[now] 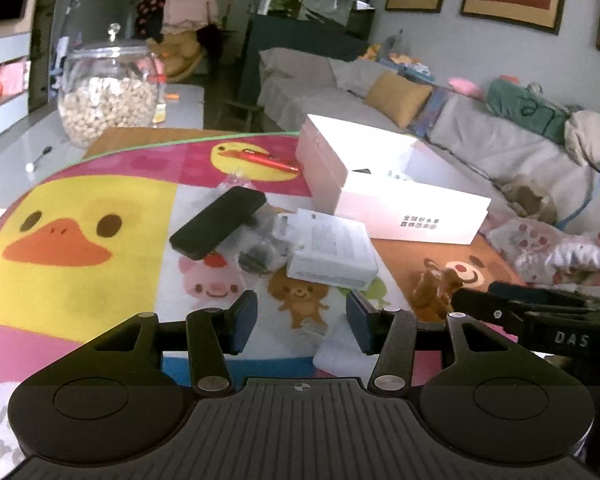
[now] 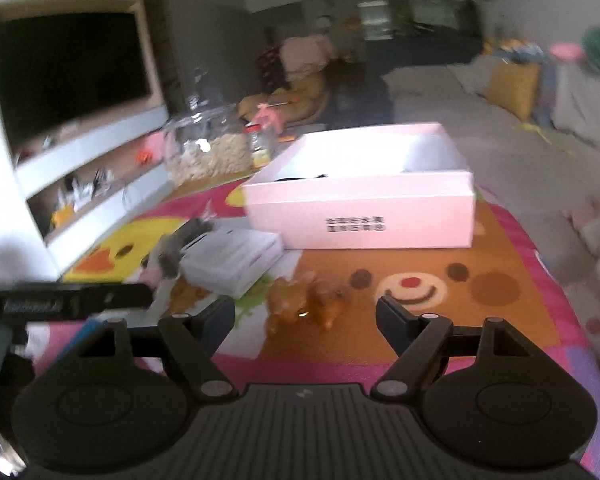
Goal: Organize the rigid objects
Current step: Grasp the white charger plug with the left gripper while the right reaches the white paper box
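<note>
Both the left hand-held gripper (image 1: pixel 302 320) and right hand-held gripper (image 2: pixel 305 316) gape, holding nothing.

The open box (image 1: pixel 396 200) sits behind the flat packet (image 1: pixel 332 248), the phone (image 1: pixel 218 222) lying left of it.

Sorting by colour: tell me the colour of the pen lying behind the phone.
Red, the pen shows best in the left wrist view.

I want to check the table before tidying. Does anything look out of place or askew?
Yes. The black case lies tilted, one end propped on a crumpled clear bag. The red pen lies apart behind the clutter, beside the open white box. Nothing looks spilled or broken.
</note>
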A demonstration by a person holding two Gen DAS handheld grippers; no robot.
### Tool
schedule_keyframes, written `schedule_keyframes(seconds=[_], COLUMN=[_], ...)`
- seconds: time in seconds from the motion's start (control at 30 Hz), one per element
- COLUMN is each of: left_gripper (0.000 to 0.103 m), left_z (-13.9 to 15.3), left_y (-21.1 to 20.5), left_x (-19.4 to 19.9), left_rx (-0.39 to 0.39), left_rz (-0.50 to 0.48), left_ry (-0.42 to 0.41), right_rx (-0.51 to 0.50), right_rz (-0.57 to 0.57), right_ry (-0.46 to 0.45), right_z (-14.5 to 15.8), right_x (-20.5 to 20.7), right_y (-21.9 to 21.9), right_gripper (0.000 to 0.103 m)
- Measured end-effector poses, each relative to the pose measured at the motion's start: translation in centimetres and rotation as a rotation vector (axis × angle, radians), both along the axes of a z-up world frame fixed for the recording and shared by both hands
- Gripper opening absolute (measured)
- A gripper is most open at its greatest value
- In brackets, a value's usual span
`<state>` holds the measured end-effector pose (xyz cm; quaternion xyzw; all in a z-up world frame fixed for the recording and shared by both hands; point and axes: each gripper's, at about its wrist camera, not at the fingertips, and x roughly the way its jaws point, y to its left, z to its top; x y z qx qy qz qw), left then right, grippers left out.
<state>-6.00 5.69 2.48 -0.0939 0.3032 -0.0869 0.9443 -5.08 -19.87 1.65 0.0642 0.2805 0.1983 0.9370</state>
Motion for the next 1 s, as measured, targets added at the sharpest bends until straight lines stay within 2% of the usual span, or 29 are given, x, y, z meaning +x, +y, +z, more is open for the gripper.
schedule_keyframes(seconds=[0.07, 0.2, 0.27, 0.33, 0.43, 0.53, 0.6, 0.73, 0.83, 0.93, 1.0], left_gripper=[0.053, 0.053, 0.053, 0.053, 0.053, 0.053, 0.053, 0.053, 0.053, 0.053, 0.053], left_z=[0.2, 0.4, 0.7, 1.2, 2.2, 3.0, 3.2, 3.1, 2.5, 1.4, 0.7], left_y=[0.5, 1.9, 2.5, 2.8, 2.6, 2.1, 1.8, 1.3, 1.3, 1.9, 2.3], left_x=[0.0, 0.8, 1.0, 0.8, 0.7, 0.7, 1.0, 1.3, 1.3, 1.4, 1.5], left_rx=[-0.007, -0.039, -0.042, -0.043, -0.025, -0.006, -0.007, 0.011, 0.015, 0.009, 0.01], left_rz=[0.007, 0.053, 0.08, 0.094, 0.087, 0.069, 0.07, 0.068, 0.071, 0.077, 0.079], left_ry=[-0.017, -0.027, -0.021, -0.019, -0.013, -0.021, -0.016, -0.007, -0.012, 0.007, 0.023], right_rx=[0.022, 0.035, -0.007, -0.04, -0.095, -0.177, -0.26, -0.357, -0.288, -0.108, -0.014], right_rz=[0.017, 0.086, 0.093, 0.149, 0.256, 0.308, 0.272, 0.068, -0.054, -0.087, -0.085], right_ry=[0.049, 0.055, 0.007, -0.043, -0.065, -0.072, -0.071, -0.113, -0.05, 0.103, 0.133], right_z=[-0.5, -0.7, -0.2, 0.6, 1.6, 1.3, 0.7, -0.2, -0.3, -1.1, -1.3], right_x=[0.7, 0.5, -0.3, -1.4, -2.5, -2.5, -2.3, -1.6, 0.4, 2.7, 3.3], right_y=[-0.3, 0.0, 1.1, 2.6, 5.6, 8.3, 9.6, 8.7, 5.7, 2.5, 1.0], right_gripper=[0.079, 0.079, 0.079, 0.079, 0.079, 0.079, 0.079, 0.079, 0.079, 0.08, 0.083])
